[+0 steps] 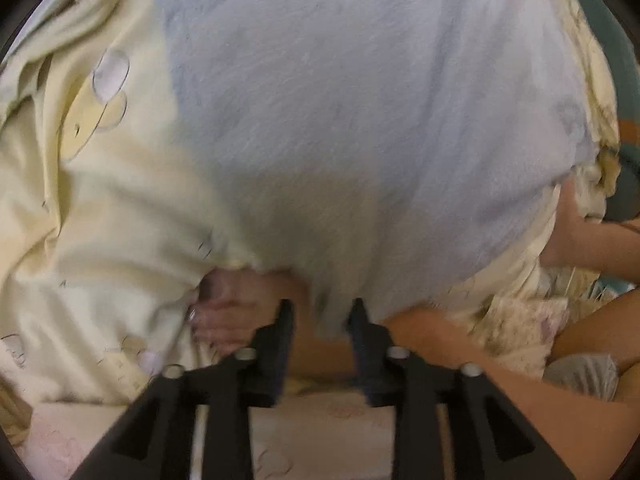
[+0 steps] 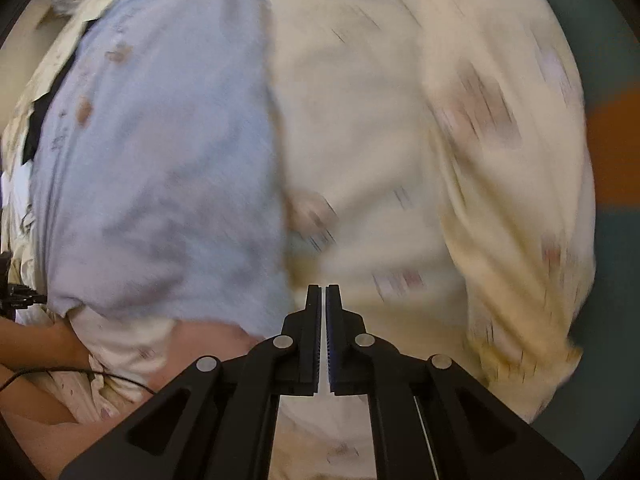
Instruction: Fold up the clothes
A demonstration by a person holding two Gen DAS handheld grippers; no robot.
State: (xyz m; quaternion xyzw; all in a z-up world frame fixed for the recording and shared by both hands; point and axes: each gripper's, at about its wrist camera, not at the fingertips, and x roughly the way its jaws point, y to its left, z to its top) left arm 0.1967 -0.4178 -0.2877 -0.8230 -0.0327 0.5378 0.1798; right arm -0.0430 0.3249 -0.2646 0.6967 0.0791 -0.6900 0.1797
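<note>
Pale yellow bedding with faint round cartoon prints fills the ground in both views – rumpled at its edges. Teal floor with an orange patch shows past the right margin. A thin black cable trails across the lower left – blurred.

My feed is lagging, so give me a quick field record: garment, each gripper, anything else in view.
garment: pale blue cloth lying over cream printed fabric
left gripper: open, blue cloth edge between its fingers, not pinched
right gripper: shut, nothing visibly held
surroundings: bare forearm at lower right of left view
image quality: motion blur in both views
</note>
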